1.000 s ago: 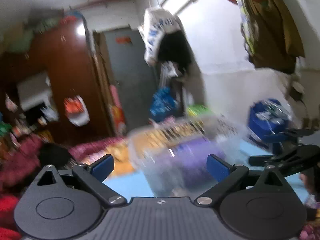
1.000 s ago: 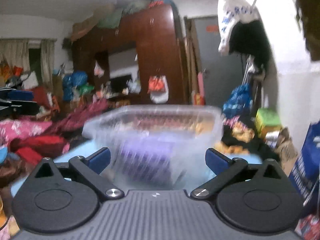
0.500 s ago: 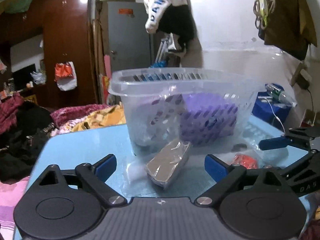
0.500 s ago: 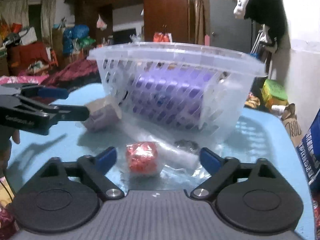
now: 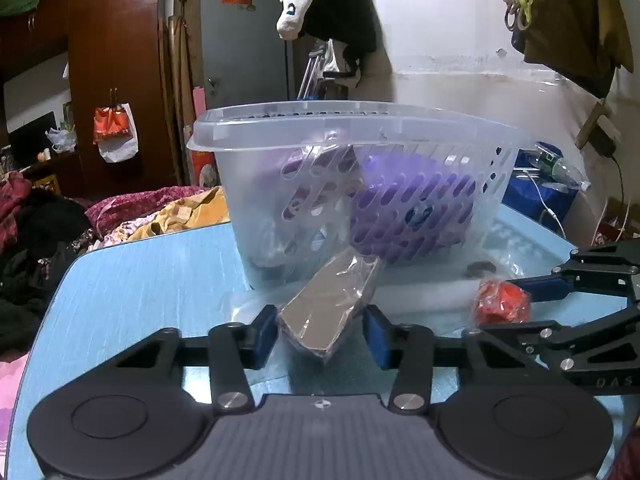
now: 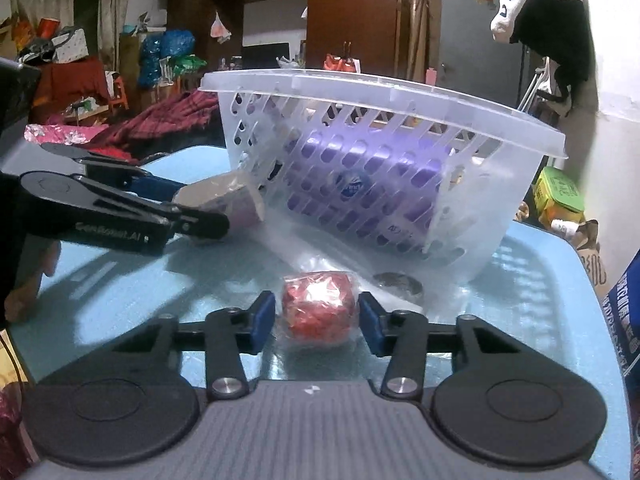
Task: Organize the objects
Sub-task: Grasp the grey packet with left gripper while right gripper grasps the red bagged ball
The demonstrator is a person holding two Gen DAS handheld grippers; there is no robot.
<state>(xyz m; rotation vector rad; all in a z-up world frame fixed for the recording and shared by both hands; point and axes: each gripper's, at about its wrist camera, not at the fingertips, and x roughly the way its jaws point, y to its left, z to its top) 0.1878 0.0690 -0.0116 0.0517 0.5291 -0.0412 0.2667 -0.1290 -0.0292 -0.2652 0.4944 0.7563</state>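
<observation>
A grey-brown block in clear wrap [image 5: 332, 300] [image 6: 232, 196] lies on the light blue table [image 5: 152, 280], leaning against the clear slotted basket [image 5: 360, 120] [image 6: 380, 88]. My left gripper [image 5: 320, 332] [image 6: 200, 208] has the block between its blue pads; its jaws are closing and stand a sliver off the block. A red foil-wrapped ball [image 6: 318, 308] [image 5: 502, 300] sits before the basket. My right gripper [image 6: 318, 320] [image 5: 516, 306] straddles it, jaws closing, thin gaps showing on both sides. Inside the basket lies a purple package [image 6: 360, 168].
A small dark round disc [image 6: 398, 282] lies beside the ball on crinkled clear plastic. Piled clothes [image 5: 60, 220] lie past the table's left edge, and a blue box [image 5: 536, 196] stands by the white wall on the right. A hand [image 6: 24, 296] rests on the table's left.
Both grippers came down to the table in front of the basket. Their jaws narrowed from wide open to close around the block and the red ball.
</observation>
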